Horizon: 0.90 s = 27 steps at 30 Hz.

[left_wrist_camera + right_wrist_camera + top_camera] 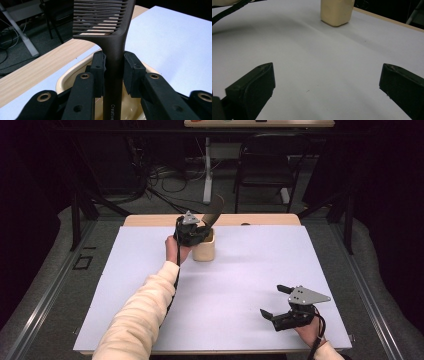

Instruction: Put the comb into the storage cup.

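A dark brown comb (113,60) stands upright between the pads of my left gripper (114,66), which is shut on its handle. Its lower end reaches down into a cream cup (75,75). In the high view the left gripper (197,234) sits over the cup (205,251) near the table's far edge, and the comb (214,215) sticks up and to the right. My right gripper (274,300) rests low at the front right, open, with nothing between its pads (254,85). The cup (336,11) stands far ahead of it.
A white sheet (250,270) covers the wooden table (150,220). A chair (265,165) and a table leg (207,175) stand on the floor beyond the far edge. A person's cream sleeve (140,315) crosses the front left.
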Each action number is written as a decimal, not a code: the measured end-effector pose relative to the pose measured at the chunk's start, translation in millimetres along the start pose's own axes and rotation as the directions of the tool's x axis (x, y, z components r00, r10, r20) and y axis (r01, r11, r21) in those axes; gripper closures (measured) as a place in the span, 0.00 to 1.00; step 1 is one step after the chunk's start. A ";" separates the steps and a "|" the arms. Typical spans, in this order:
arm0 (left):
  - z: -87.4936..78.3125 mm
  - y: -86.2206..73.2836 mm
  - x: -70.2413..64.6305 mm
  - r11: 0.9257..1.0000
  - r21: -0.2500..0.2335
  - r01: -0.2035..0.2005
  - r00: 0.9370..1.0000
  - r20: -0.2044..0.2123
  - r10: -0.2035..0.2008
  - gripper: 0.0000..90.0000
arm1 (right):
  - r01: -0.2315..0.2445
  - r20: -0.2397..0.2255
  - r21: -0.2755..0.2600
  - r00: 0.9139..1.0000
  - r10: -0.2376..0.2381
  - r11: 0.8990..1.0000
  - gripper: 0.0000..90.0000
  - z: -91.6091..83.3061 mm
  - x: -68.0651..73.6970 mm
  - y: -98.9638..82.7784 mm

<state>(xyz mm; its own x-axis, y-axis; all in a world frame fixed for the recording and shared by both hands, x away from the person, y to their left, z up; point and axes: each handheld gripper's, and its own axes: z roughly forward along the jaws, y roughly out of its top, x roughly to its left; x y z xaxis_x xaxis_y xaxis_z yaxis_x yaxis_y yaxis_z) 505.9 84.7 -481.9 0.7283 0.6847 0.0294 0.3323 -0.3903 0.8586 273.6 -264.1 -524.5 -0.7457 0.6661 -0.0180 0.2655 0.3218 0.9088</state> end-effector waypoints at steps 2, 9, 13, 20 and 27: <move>1.4 -0.6 0.7 1.000 0.009 -0.005 1.000 -0.004 0.005 0.80 | -0.001 0.000 0.000 1.000 0.001 1.000 0.00 0.0 -0.3 -0.1; 3.3 0.7 -1.0 0.999 0.030 -0.020 1.000 -0.003 0.020 0.80 | -0.002 0.001 -0.001 1.000 0.002 1.000 0.00 -0.3 0.2 0.0; 4.4 0.9 0.8 0.999 0.036 -0.023 1.000 -0.003 0.023 0.80 | 0.000 0.001 -0.002 1.000 0.000 1.000 0.00 -0.3 -0.1 -0.1; 6.6 1.3 0.0 0.998 0.046 -0.041 0.999 -0.006 0.042 0.80 | 0.000 0.000 -0.002 1.000 0.000 1.000 0.00 -0.3 -0.1 -0.1; 9.6 0.7 -0.7 0.996 0.066 -0.053 0.999 0.001 0.053 0.80 | -0.002 0.000 0.000 1.000 0.002 1.000 0.00 -0.1 -0.4 -0.3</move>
<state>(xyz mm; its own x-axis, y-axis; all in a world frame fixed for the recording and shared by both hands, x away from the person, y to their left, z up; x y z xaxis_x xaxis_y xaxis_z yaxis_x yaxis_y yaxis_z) 511.4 78.0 -486.2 0.7456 0.6623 0.0743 0.3321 -0.4658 0.8202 273.8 -264.5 -524.7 -0.7453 0.6665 -0.0162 0.2670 0.3206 0.9088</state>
